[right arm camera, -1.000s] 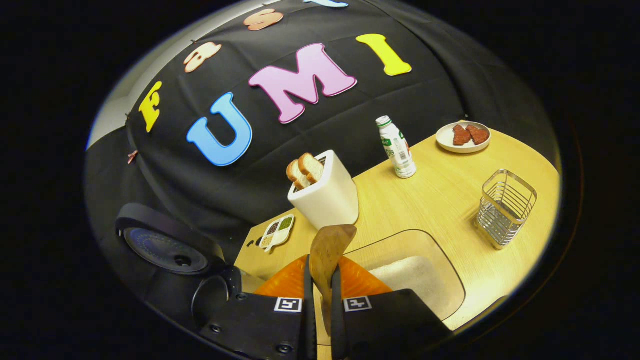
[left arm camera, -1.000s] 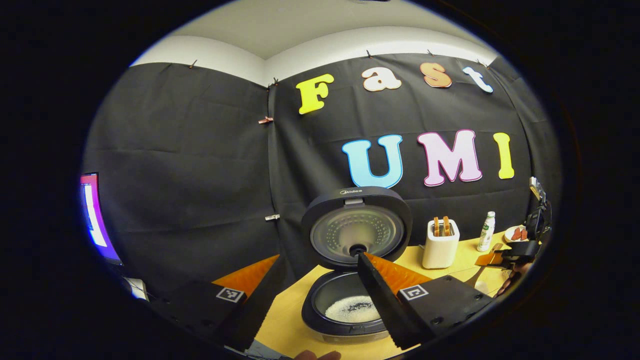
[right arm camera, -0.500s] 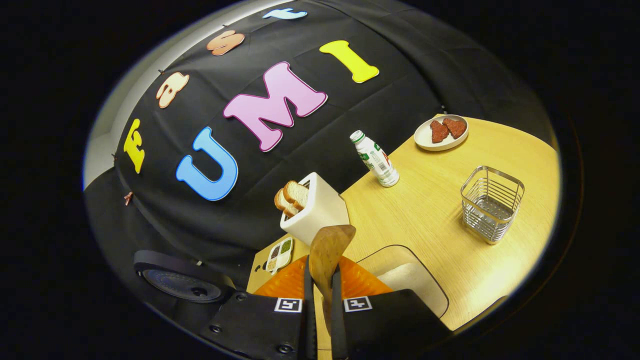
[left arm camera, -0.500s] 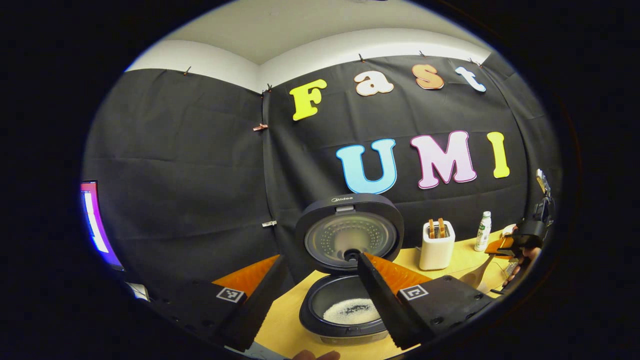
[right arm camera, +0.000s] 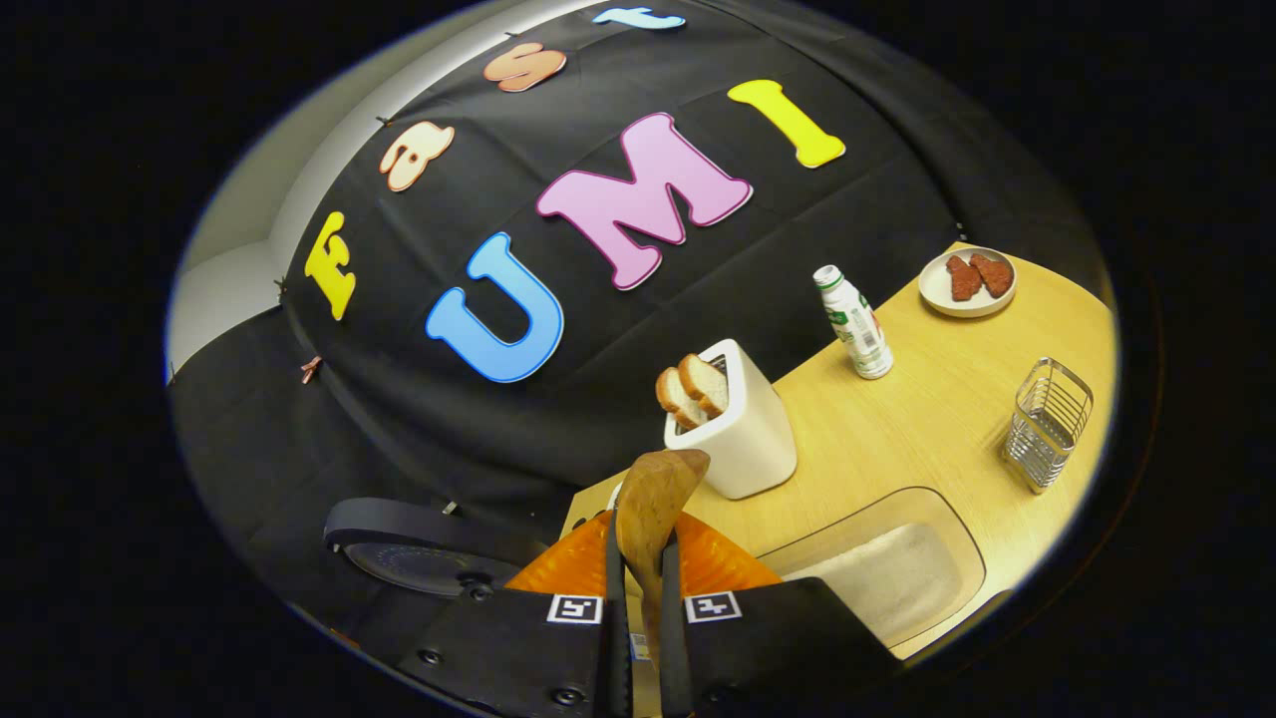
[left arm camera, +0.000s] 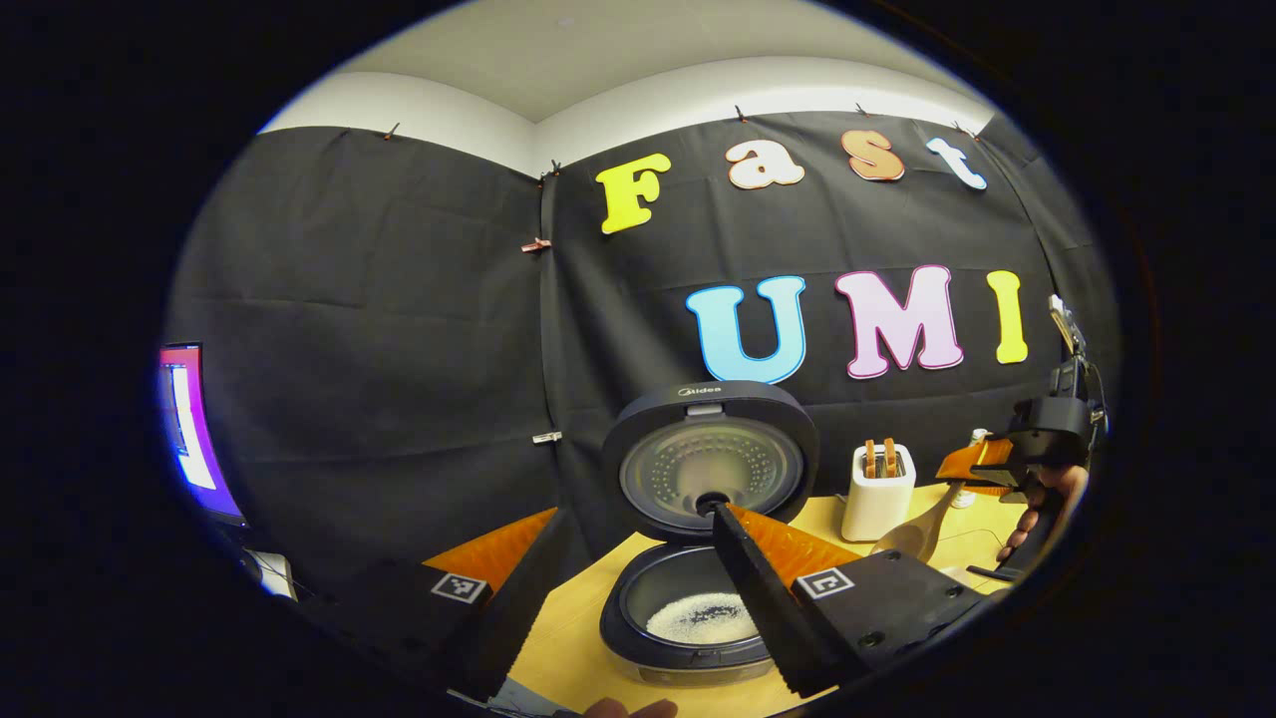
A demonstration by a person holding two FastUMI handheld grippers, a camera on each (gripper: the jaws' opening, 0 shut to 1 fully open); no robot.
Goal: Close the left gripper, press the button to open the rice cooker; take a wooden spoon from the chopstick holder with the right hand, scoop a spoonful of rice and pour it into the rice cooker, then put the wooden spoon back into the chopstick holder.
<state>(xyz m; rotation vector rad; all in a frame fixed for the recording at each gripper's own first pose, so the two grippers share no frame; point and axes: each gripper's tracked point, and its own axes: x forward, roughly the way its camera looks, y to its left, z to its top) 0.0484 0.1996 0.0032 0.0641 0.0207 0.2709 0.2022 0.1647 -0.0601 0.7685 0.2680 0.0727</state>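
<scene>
The rice cooker (left arm camera: 698,638) stands with its lid (left arm camera: 710,467) raised, and white rice lies in its inner pot (left arm camera: 703,618). My left gripper (left arm camera: 638,514) hangs open just in front of it, holding nothing. In the right gripper view my right gripper (right arm camera: 638,543) is shut on the handle of the wooden spoon (right arm camera: 655,494), whose bowl points forward. The cooker lid (right arm camera: 429,543) lies low on the left there. The left gripper view has the right gripper (left arm camera: 1037,439) at the far right, carrying the spoon (left arm camera: 912,534) above the table. The wire chopstick holder (right arm camera: 1047,424) stands at the right.
A white toaster (right arm camera: 743,429) with bread slices stands behind the spoon. A clear container of rice (right arm camera: 887,583) sits at the near right of the wooden table (right arm camera: 927,439). Farther back are a small bottle (right arm camera: 855,324) and a plate (right arm camera: 967,284) with red pieces.
My right gripper has risen with the spoon and swung toward the cooker side; the chopstick holder now sits farther right and smaller. The left gripper has barely moved.
</scene>
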